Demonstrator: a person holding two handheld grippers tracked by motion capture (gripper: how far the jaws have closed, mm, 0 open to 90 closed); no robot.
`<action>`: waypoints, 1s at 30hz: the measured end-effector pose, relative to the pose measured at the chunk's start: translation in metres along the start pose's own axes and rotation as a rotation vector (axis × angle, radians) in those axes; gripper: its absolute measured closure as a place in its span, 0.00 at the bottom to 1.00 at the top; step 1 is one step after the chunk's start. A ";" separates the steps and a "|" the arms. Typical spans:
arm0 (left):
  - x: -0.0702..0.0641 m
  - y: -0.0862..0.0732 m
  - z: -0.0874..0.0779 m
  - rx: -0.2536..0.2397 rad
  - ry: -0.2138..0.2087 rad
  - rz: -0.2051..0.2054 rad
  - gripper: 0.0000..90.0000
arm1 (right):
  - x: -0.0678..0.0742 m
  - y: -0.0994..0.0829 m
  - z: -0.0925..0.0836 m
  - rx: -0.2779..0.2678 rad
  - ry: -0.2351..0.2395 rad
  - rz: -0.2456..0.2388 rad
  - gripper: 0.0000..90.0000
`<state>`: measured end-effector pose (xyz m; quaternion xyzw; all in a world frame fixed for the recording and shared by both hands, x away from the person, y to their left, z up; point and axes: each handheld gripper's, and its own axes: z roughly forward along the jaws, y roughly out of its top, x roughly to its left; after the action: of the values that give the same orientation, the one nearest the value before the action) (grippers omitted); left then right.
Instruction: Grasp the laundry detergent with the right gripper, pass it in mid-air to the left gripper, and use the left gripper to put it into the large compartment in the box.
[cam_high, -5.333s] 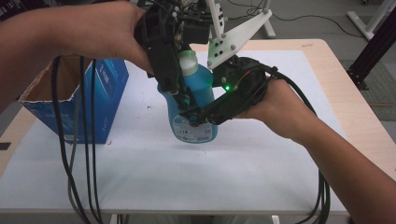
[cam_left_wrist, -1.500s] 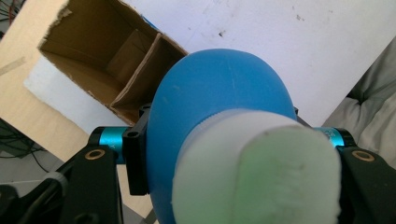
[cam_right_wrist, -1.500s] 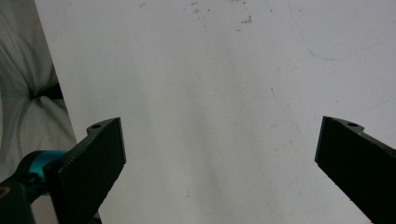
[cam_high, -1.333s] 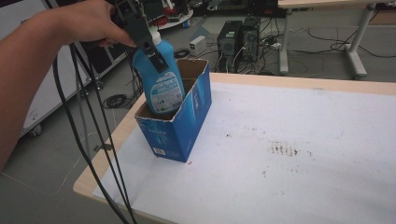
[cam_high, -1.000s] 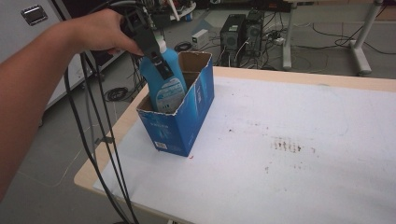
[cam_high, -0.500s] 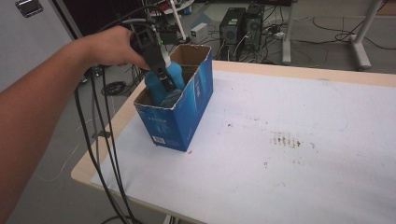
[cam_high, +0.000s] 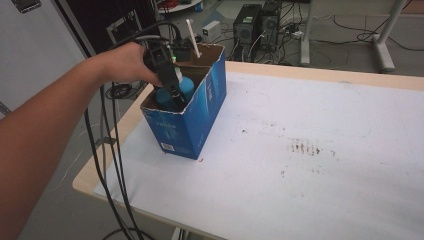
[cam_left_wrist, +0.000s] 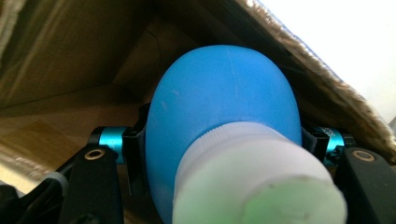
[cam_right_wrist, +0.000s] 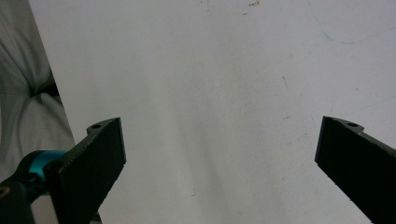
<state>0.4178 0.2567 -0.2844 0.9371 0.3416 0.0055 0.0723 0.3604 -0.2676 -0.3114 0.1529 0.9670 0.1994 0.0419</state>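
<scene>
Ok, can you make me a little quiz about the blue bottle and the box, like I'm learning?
1. True or false: the blue bottle lies flat on the table.
2. What grips the bottle? A) left gripper B) right gripper C) a bare hand
3. Fill in: the right gripper's jaws stand ____ over the white table top.

Key:
1. False. It is down inside the blue cardboard box.
2. A. Its jaws press on both sides of the bottle.
3. Open, with nothing between them.
</scene>
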 end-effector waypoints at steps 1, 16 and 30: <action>0.000 0.000 0.001 0.002 0.000 0.001 0.42 | 0.000 0.000 0.001 0.001 0.000 -0.004 0.01; 0.005 -0.001 0.002 -0.035 0.001 -0.027 0.42 | 0.002 0.000 0.003 0.005 0.003 -0.004 0.01; 0.009 -0.013 -0.020 -0.154 0.008 -0.080 0.31 | 0.004 0.002 0.003 0.000 0.003 -0.007 0.01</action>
<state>0.4154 0.2749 -0.2664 0.9144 0.3775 0.0323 0.1428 0.3578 -0.2640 -0.3133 0.1492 0.9676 0.1995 0.0411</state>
